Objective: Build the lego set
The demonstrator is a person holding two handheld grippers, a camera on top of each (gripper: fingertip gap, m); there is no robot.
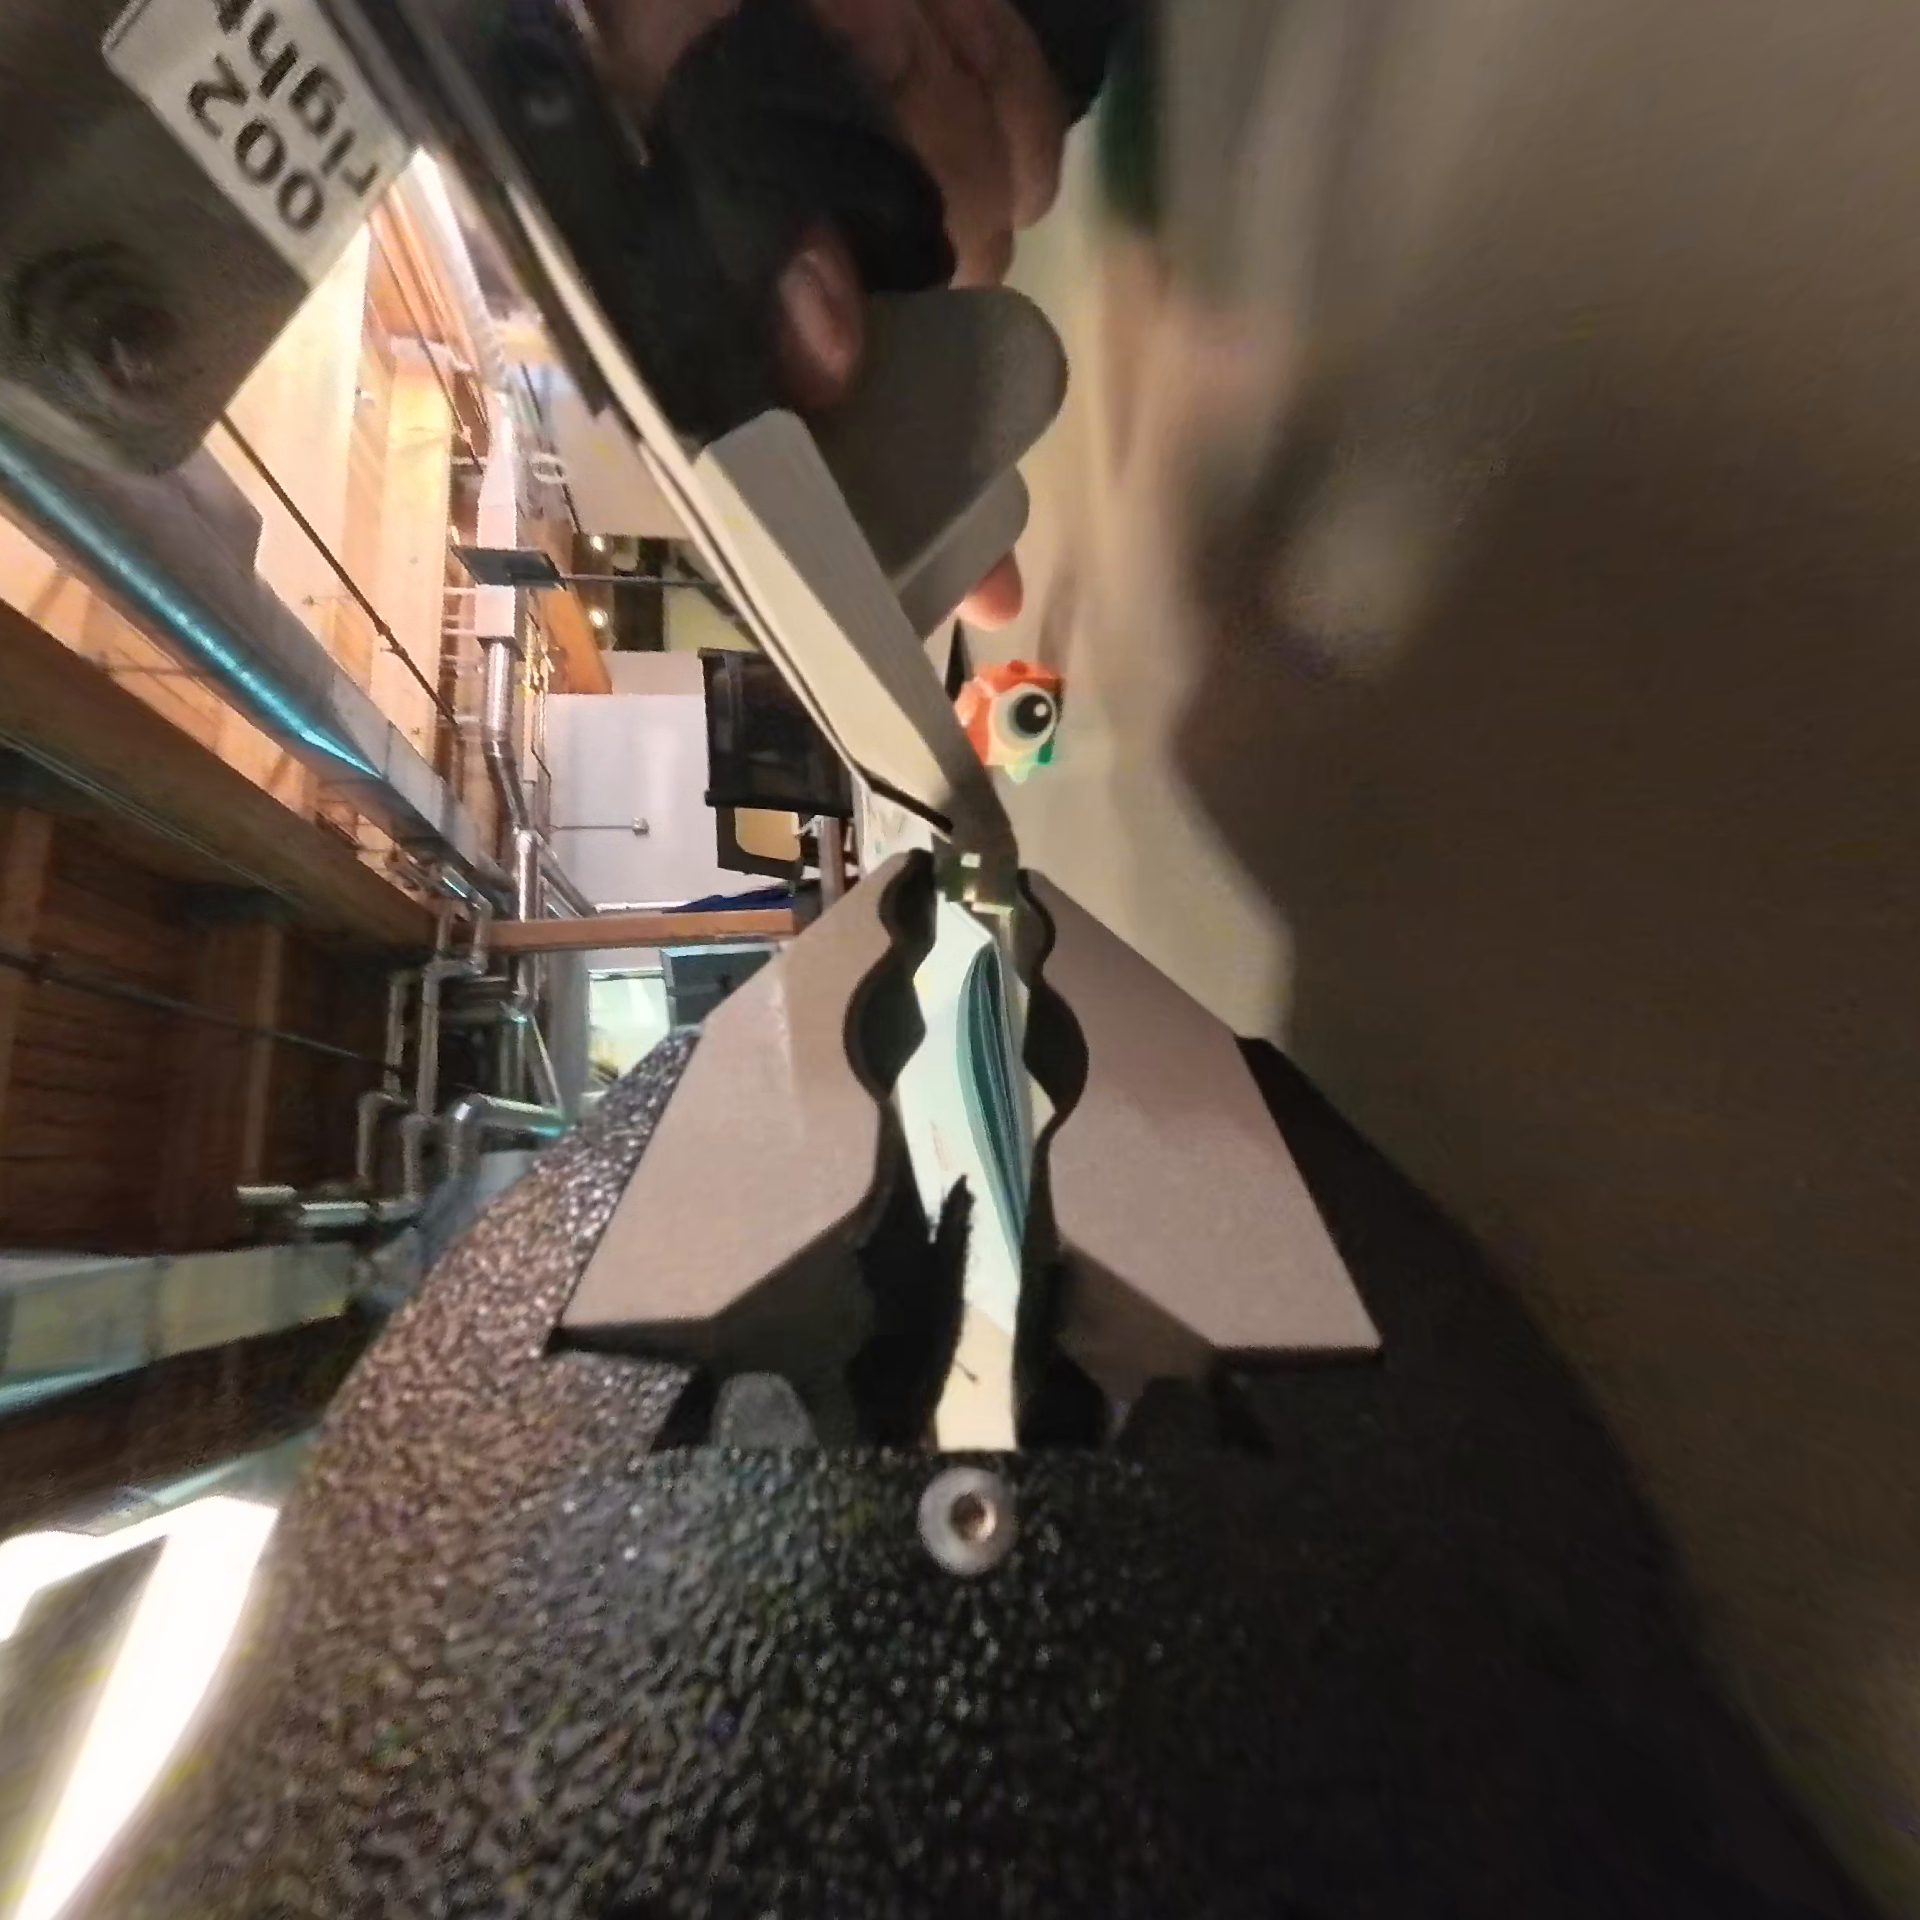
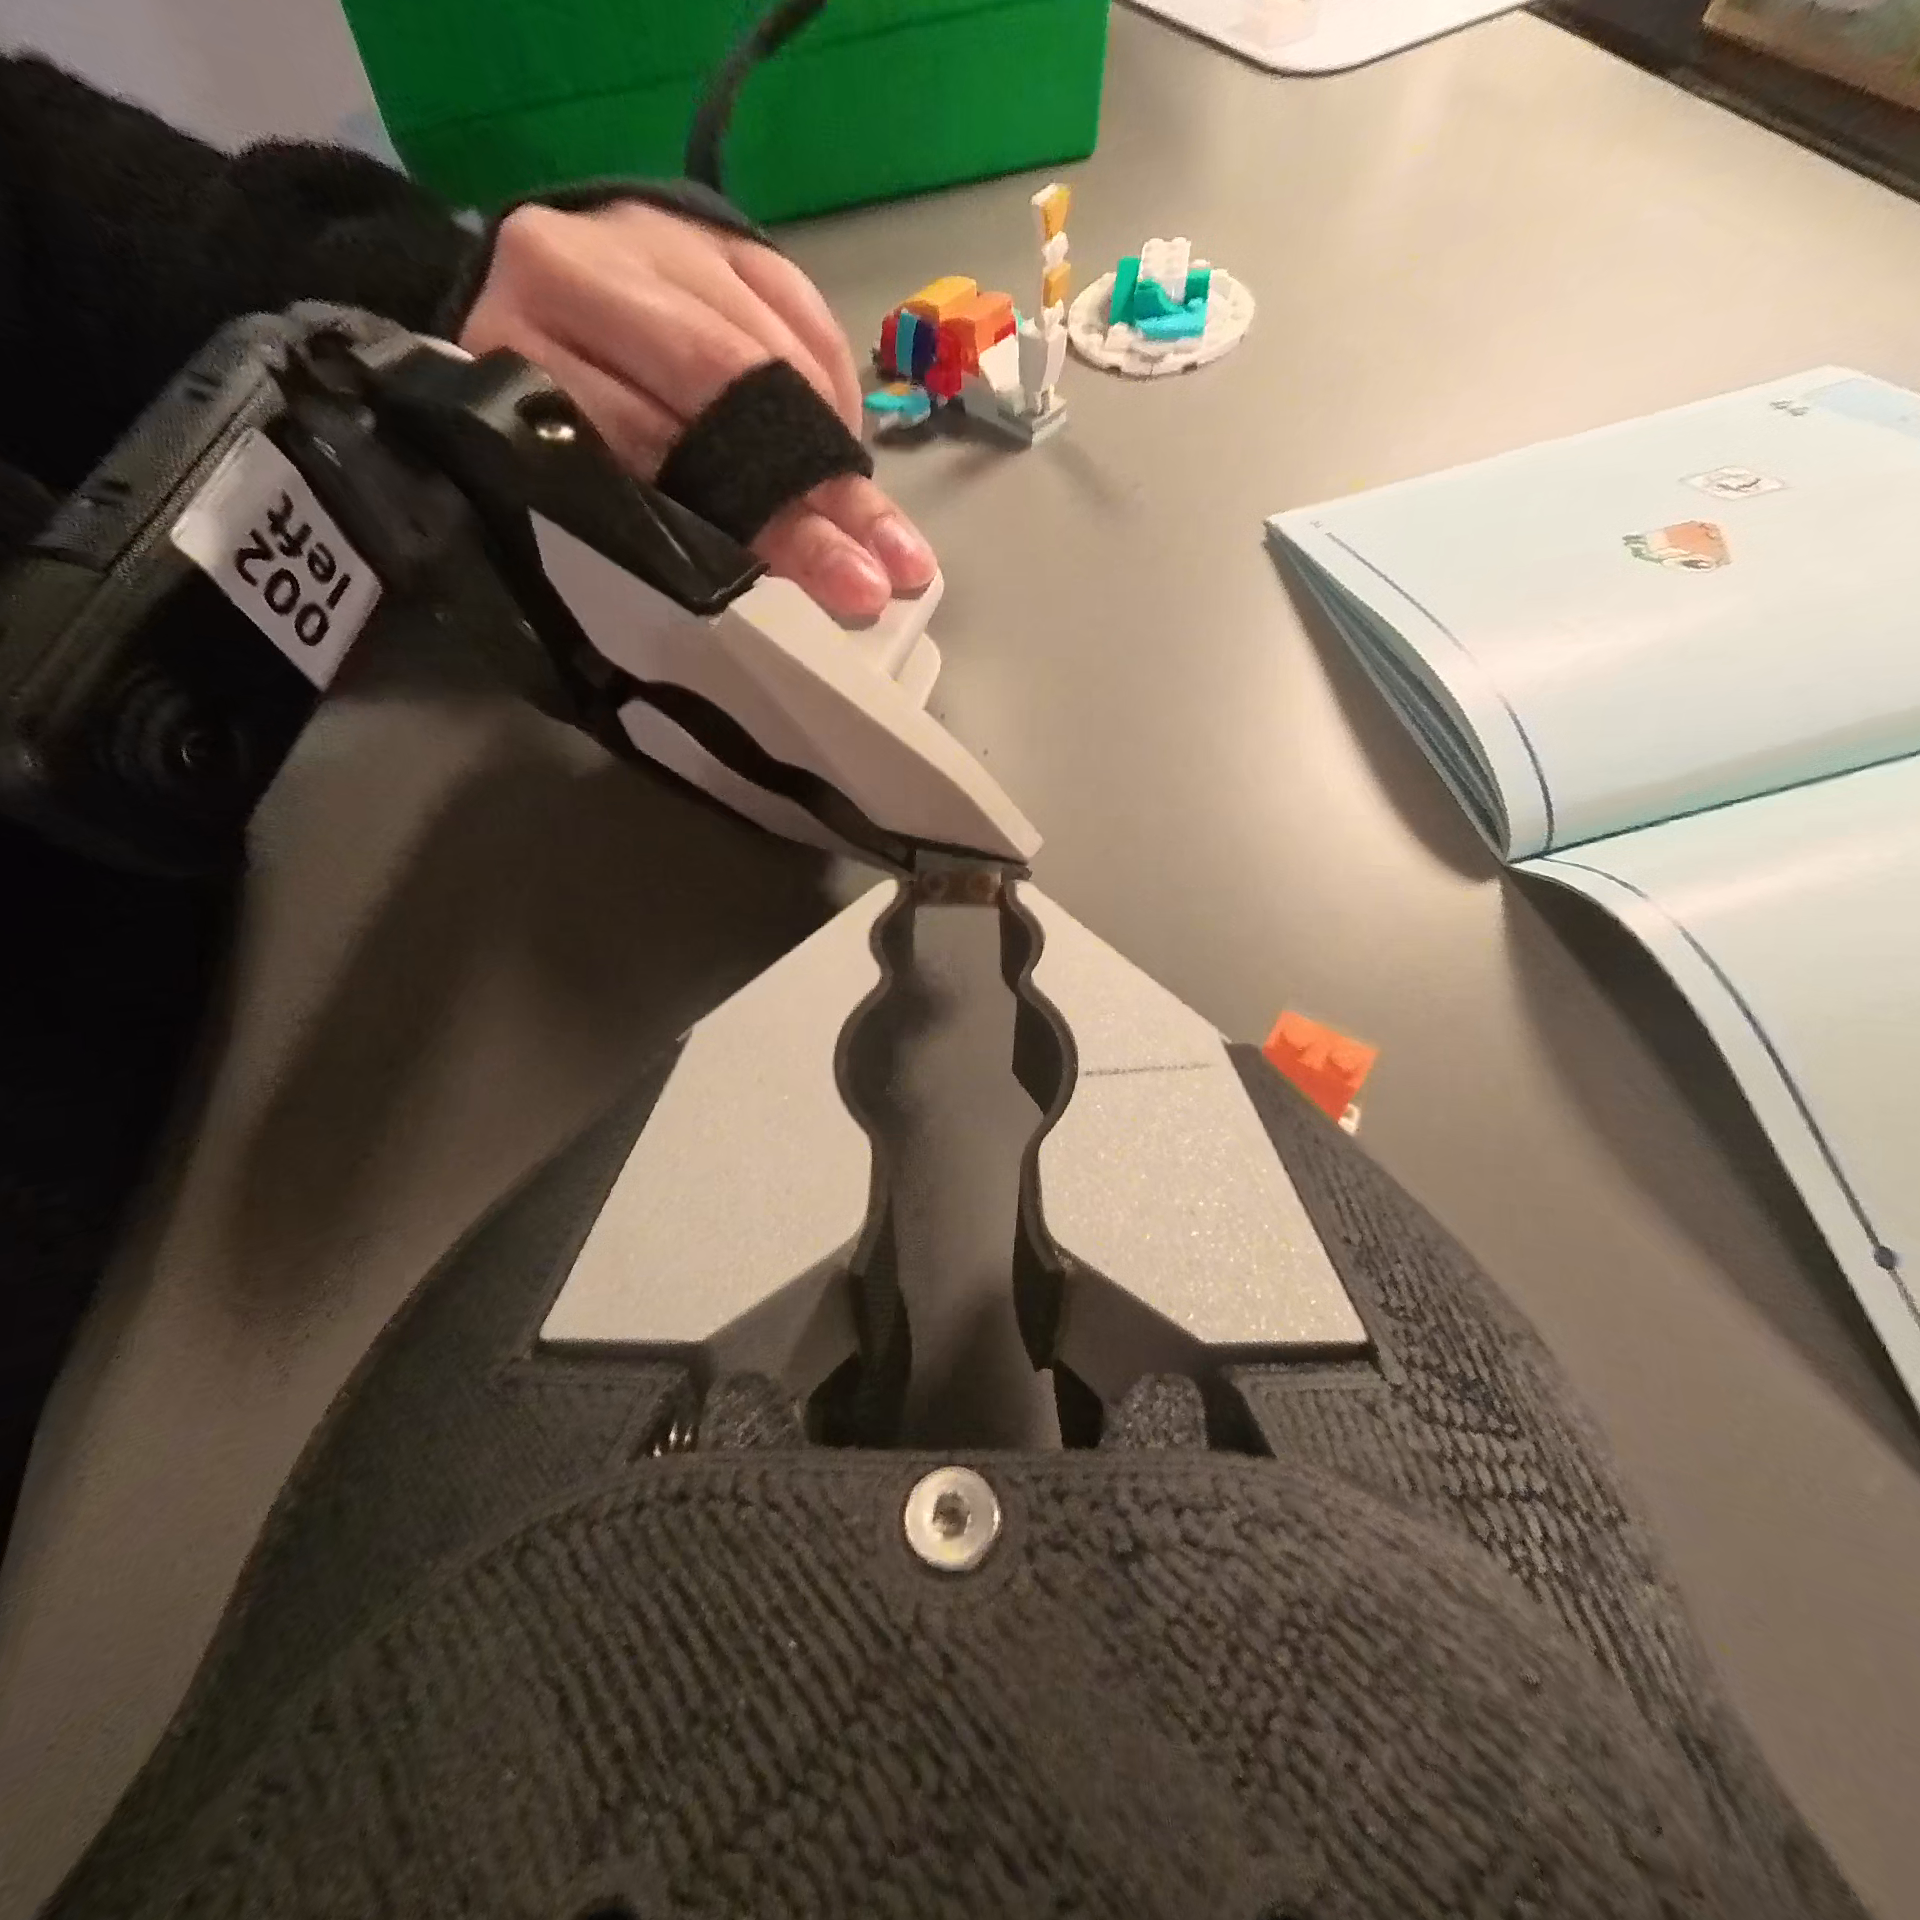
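In the right wrist view my right gripper (image 2: 956, 891) is shut on a small brown studded lego piece (image 2: 956, 885), held above the grey table (image 2: 1195, 675). My left gripper (image 2: 971, 857) comes in from the left, shut on a small grey lego piece (image 2: 948, 861) that touches the brown one from above. In the left wrist view, which is rolled sideways, my left gripper (image 1: 971, 888) grips the small grey piece (image 1: 982, 896), and the right gripper (image 1: 977, 831) meets it tip to tip. An orange lego block with an eye (image 1: 1013, 717) lies beyond.
A colourful partial build (image 2: 951, 332), a tall white and orange piece (image 2: 1049, 312) and a round white plate with teal bricks (image 2: 1162, 312) stand at the back. An open instruction booklet (image 2: 1662, 623) lies right, a loose orange brick (image 2: 1320, 1060) beside my right gripper, a green box (image 2: 727, 94) behind.
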